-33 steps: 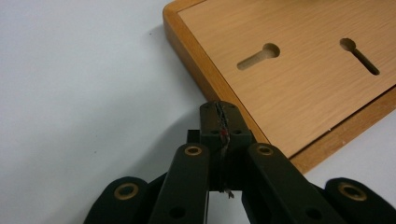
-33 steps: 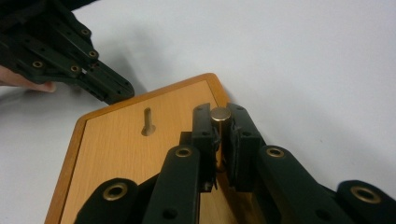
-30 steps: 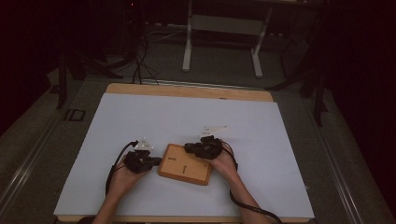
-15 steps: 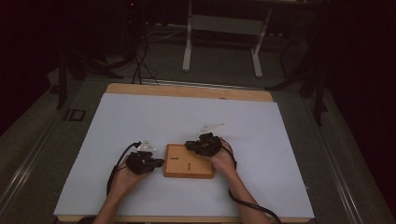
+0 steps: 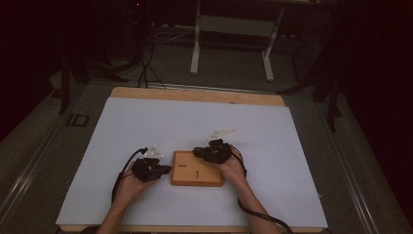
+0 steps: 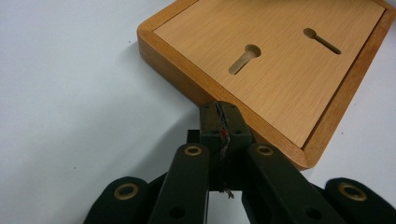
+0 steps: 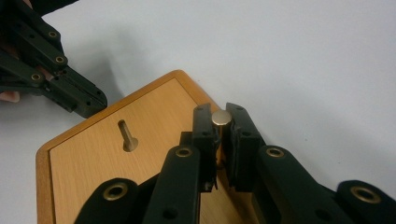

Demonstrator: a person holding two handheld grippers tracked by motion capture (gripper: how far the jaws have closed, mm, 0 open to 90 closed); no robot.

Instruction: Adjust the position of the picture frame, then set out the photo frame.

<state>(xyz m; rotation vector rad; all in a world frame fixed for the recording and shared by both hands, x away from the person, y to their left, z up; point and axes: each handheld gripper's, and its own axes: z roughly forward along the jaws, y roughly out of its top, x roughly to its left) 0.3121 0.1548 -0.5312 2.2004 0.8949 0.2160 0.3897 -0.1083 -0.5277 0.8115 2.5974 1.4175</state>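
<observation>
Wooden board [image 5: 197, 169] with keyhole slots lies on the worktop [image 5: 146, 126]; left tool [image 6: 219, 122] closed against its edge, right tool [image 7: 221, 122] grips a brass pin [image 7: 221, 117].

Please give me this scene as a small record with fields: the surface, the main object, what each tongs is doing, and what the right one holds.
surface: white table top with a wooden edge at the far side
main object: flat wooden board with a raised rim and two keyhole-shaped slots
board position: lying flat between the two hands, near the person's edge
left tongs: jaws closed together, tip at the board's rim
right tongs: above the board, jaws closed on a small metal pin
pin: round brass-coloured head showing between the jaws
</observation>
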